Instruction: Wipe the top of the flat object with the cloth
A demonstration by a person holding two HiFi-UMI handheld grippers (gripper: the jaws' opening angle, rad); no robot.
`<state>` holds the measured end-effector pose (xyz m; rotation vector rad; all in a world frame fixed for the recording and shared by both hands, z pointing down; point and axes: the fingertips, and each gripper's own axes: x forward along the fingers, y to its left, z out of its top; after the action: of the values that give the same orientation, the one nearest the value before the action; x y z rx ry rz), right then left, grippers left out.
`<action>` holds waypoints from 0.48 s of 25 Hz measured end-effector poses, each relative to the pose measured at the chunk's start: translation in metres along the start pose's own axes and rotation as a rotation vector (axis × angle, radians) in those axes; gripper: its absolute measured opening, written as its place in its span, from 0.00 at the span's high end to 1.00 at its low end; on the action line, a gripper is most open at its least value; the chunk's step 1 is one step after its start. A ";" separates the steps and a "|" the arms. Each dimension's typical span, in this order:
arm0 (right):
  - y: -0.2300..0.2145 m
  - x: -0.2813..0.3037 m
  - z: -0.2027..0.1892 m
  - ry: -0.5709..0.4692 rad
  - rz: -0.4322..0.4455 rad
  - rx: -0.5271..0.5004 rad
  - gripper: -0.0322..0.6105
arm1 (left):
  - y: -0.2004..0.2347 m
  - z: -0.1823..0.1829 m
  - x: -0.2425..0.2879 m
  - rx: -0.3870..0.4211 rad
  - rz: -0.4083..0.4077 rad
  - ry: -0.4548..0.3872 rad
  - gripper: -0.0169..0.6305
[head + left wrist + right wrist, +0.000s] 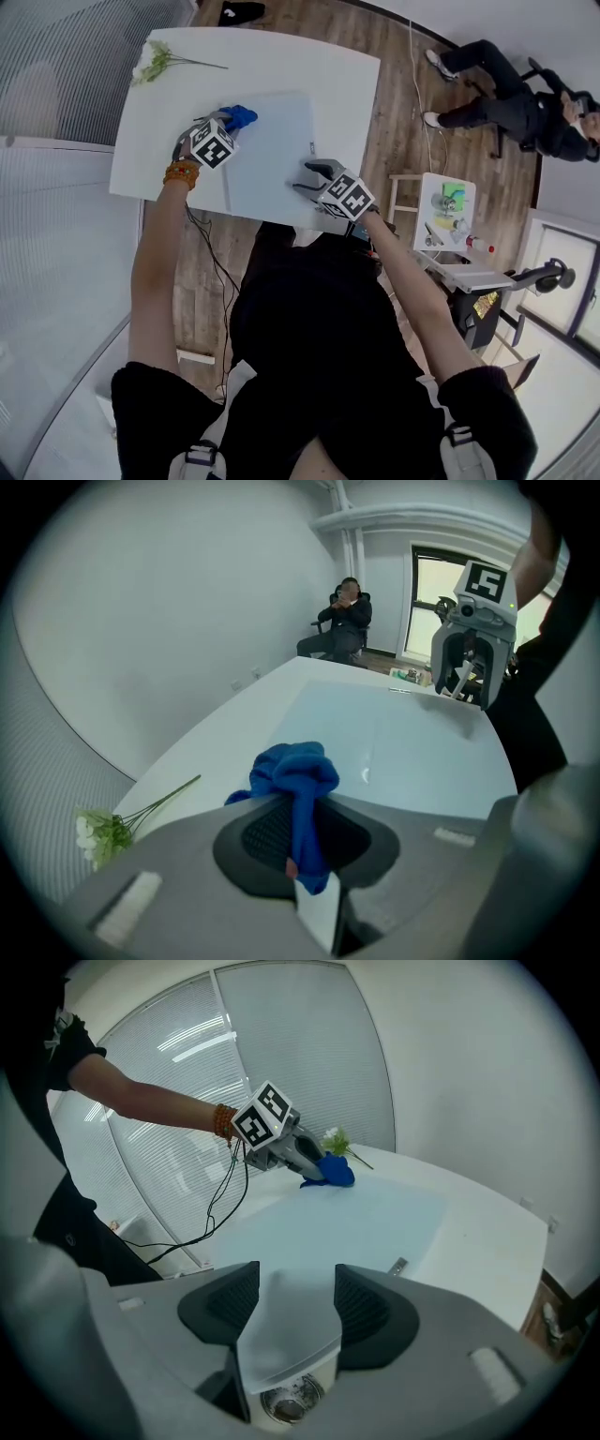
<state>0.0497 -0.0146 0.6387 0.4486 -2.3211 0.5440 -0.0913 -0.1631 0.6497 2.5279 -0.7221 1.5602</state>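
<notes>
Left tongs pinch the soft, light cloth; right tongs stand apart astride a corner of the thin, likely slippery sheet.

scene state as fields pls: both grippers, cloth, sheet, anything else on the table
left gripper: shut on blue cloth, at the sheet's far left edge
right gripper: open, jaws either side of the sheet's near corner
flat sheet: pale blue, lying flat on white table
other on table: white flowers, far left corner
background: person seated, away from the table
</notes>
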 end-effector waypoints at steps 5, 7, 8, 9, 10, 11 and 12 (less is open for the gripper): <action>-0.001 0.001 -0.006 0.013 0.012 0.005 0.53 | -0.011 -0.001 0.000 0.004 0.000 0.010 0.91; -0.003 0.001 -0.008 0.017 0.012 0.005 0.53 | -0.014 -0.002 -0.001 0.010 0.000 0.014 0.91; -0.003 0.002 -0.008 0.015 0.012 0.009 0.53 | -0.015 -0.004 -0.003 0.011 0.001 0.017 0.91; -0.004 0.002 -0.008 0.013 0.011 0.016 0.53 | -0.017 -0.005 -0.004 0.012 0.000 0.018 0.91; -0.006 0.003 -0.008 0.012 0.010 0.022 0.53 | -0.019 -0.006 -0.005 0.015 -0.002 0.020 0.91; -0.006 0.003 -0.008 0.011 0.009 0.026 0.53 | -0.022 -0.007 -0.006 0.020 -0.005 0.021 0.91; -0.007 0.004 -0.008 0.010 0.008 0.029 0.53 | -0.025 -0.007 -0.007 0.025 -0.010 0.022 0.91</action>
<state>0.0550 -0.0170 0.6486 0.4491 -2.3086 0.5833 -0.0889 -0.1364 0.6518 2.5242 -0.6910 1.6014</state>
